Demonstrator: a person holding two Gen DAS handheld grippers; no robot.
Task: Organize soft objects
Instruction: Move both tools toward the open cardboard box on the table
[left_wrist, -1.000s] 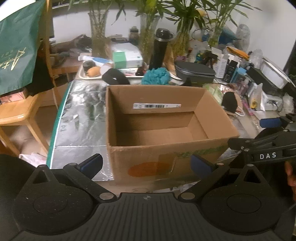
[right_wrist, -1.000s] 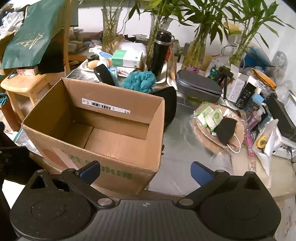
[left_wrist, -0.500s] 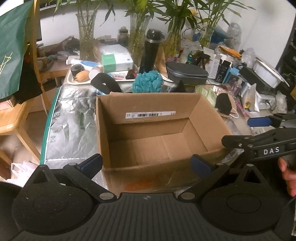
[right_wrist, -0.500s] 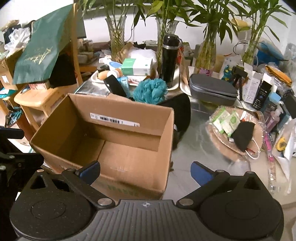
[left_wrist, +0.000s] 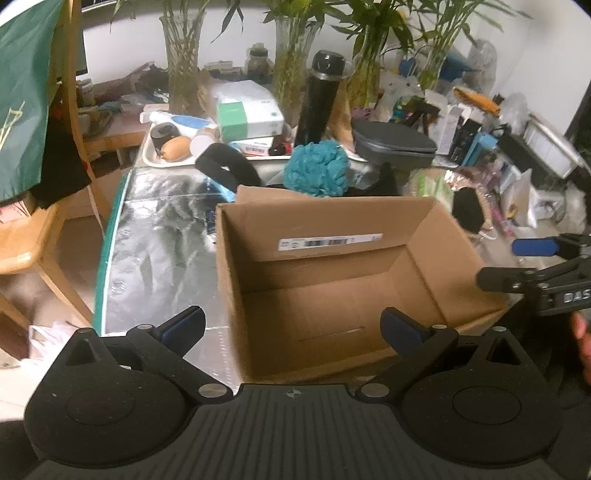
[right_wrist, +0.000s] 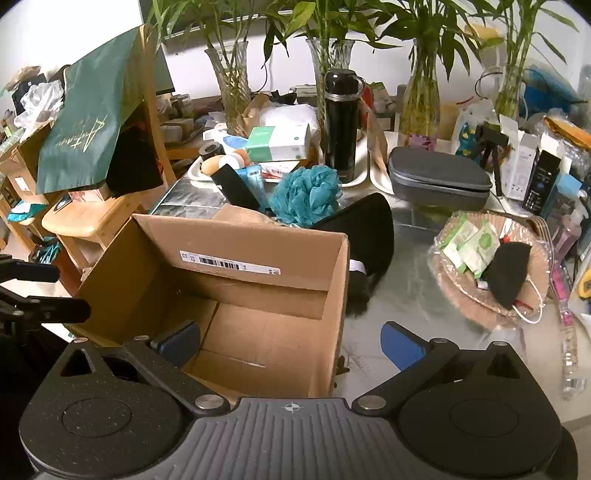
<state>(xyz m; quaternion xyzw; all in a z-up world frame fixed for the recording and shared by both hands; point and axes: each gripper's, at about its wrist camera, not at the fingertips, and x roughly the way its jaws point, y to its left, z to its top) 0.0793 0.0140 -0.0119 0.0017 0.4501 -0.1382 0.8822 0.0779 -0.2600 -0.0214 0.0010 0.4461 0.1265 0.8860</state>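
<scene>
Soft objects wait just behind the cardboard box (left_wrist: 332, 280): a teal bath pouf (left_wrist: 317, 168) against the far wall of the box, a black fabric piece (right_wrist: 364, 229) slumped beside the box's far right corner, and a black face mask (right_wrist: 506, 273) lying on a wicker tray (right_wrist: 454, 295) off to my right. None of them is in the box; its floor is bare cardboard, so I judge the sorting has not begun.

I hold the box's open mouth between my two tools because it is the obvious place to collect things. My left gripper (left_wrist: 291, 328) hangs above the near rim, its blue-padded fingers (left_wrist: 184, 326) spread wide with nothing between them, looking straight down into the hollow. My right gripper (right_wrist: 291, 341) hovers over the near right corner of the box, fingers (right_wrist: 400, 345) equally wide apart and empty, one pad over the cardboard interior and the other over the shiny tabletop (right_wrist: 406, 295).

Keeping both pairs of fingers open makes sense to me: the pouf is bulky and springy and needs a broad bite. It sits nearest the box's far edge, so I judge it the easiest first pick, reached over the box. The hard clutter behind it, a black flask (right_wrist: 341, 122) and glass vases (right_wrist: 227, 85), stands close, and a careless reach could knock them.
</scene>
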